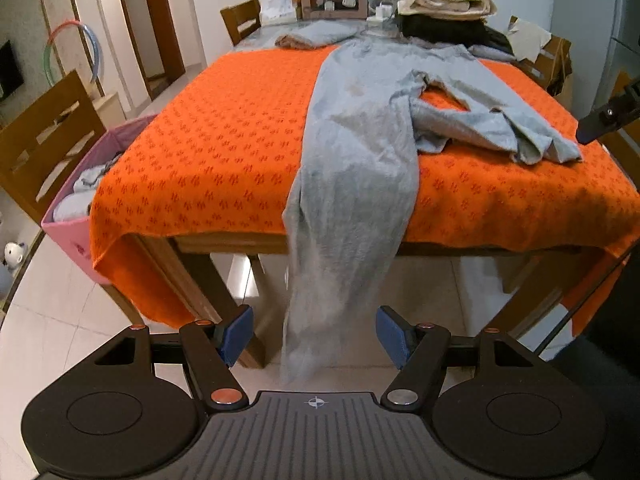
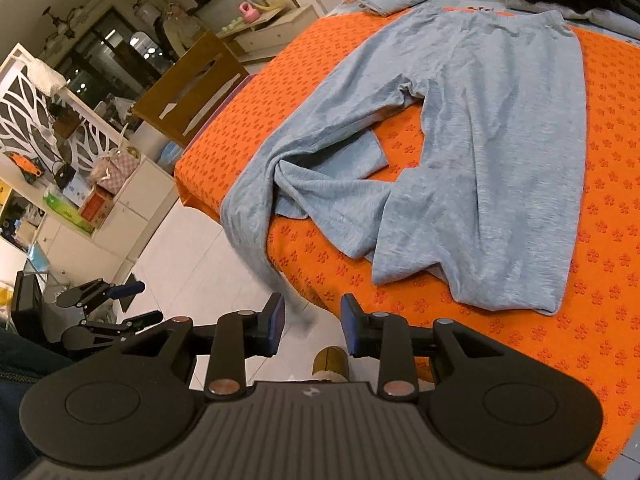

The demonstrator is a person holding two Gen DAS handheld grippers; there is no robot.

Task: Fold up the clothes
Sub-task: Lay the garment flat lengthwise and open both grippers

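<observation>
A wooden dining table (image 1: 224,248) under an orange cloth (image 1: 208,140) fills the room ahead of you.

Left wrist view: one pair of grey trousers (image 1: 352,148) lies lengthwise, one leg hanging over the near edge directly between the spread fingers of your left gripper (image 1: 314,334), apparently untouched. The second leg is bunched to the right. One stack of folded clothes (image 1: 448,0) sits far beyond.

Right wrist view: your right gripper (image 2: 312,326) stands parted and empty, the blurred hanging leg (image 2: 256,248) just ahead. Take the hem squarely and lift it clear before folding.
</observation>
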